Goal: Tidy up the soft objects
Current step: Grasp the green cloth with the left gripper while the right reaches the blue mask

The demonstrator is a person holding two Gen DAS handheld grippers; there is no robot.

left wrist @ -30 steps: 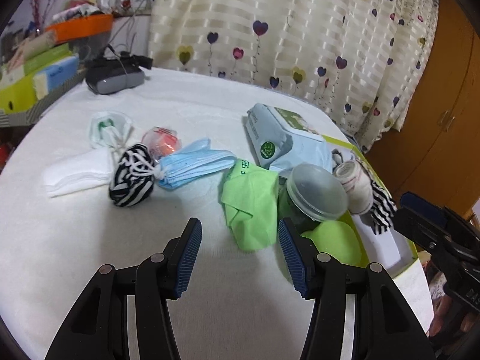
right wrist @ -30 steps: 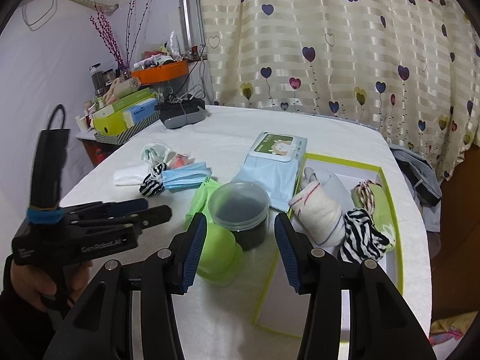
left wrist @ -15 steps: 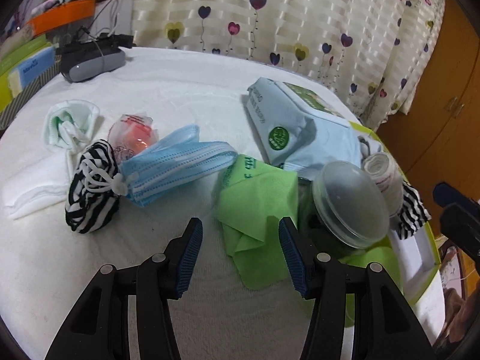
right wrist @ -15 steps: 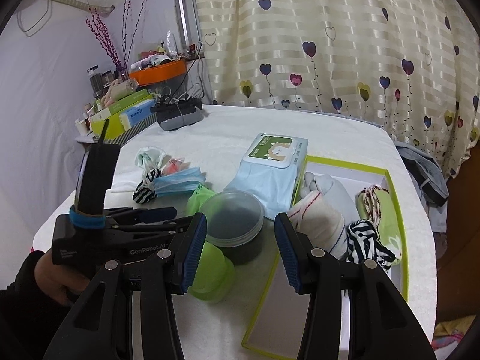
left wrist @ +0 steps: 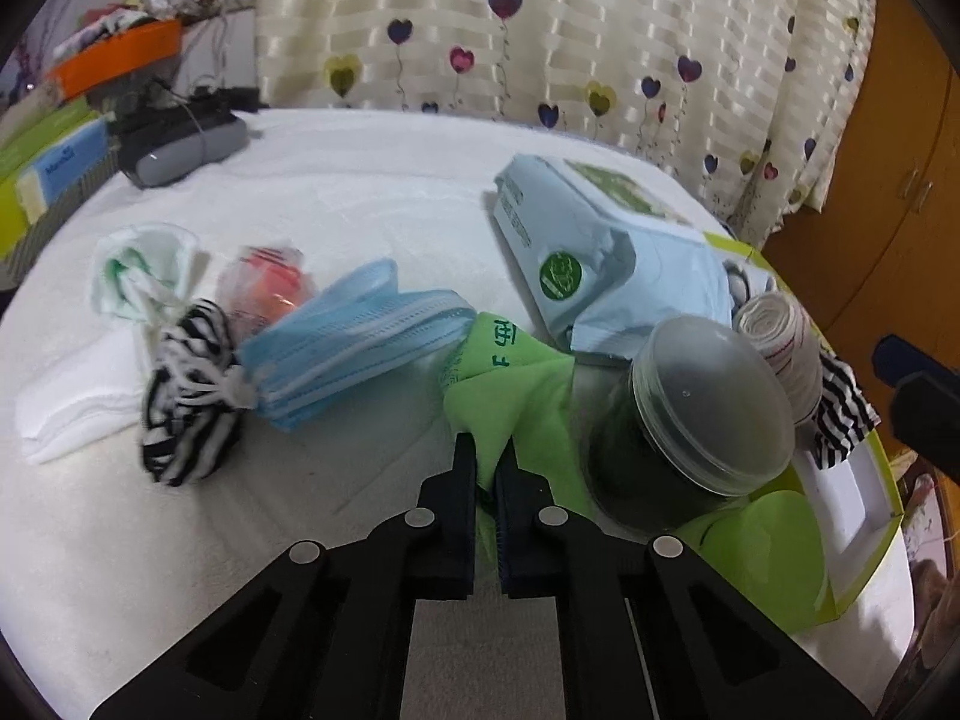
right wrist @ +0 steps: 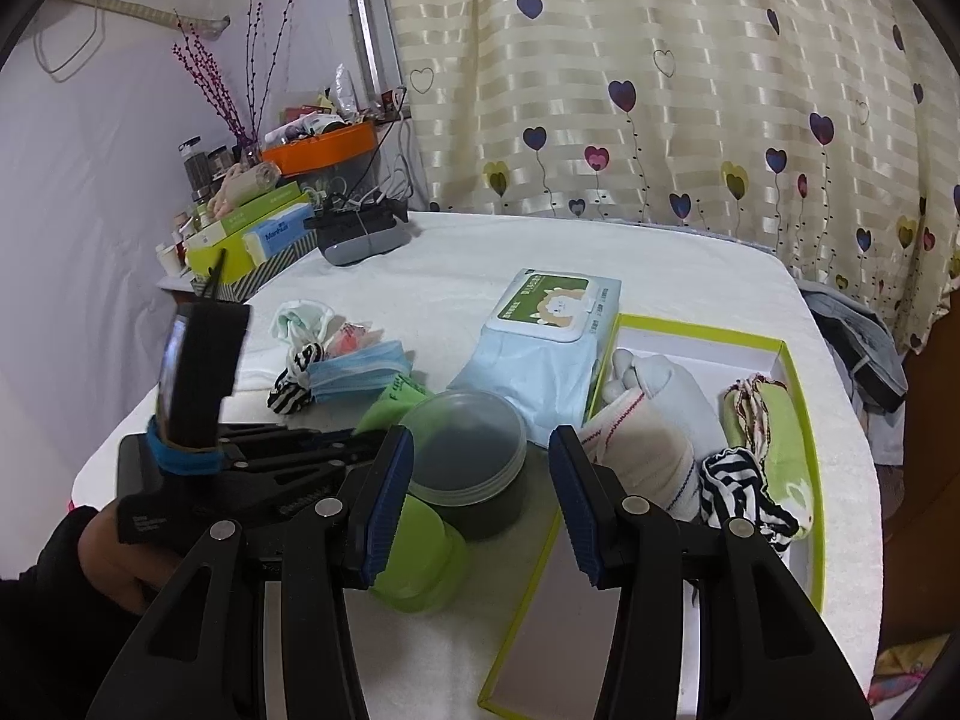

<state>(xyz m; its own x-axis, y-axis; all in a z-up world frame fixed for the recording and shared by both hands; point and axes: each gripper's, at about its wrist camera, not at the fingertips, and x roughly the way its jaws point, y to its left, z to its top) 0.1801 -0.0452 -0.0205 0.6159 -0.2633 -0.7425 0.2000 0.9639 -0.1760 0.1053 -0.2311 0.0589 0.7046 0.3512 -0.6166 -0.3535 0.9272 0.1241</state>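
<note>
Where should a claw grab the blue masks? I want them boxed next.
Probably the bunched end of the masks beside the striped sock, coming from above: there the ear loops gather the stack, so it should lift as one.

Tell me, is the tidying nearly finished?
Not yet. Already in the green-edged box: a white sock bundle, a striped cloth and a green-and-white roll. Right now the left gripper is shut on the green cloth; the right gripper is open and holds nothing. Left on the table: the blue masks, the zebra pouch and the white folded cloth.
</note>
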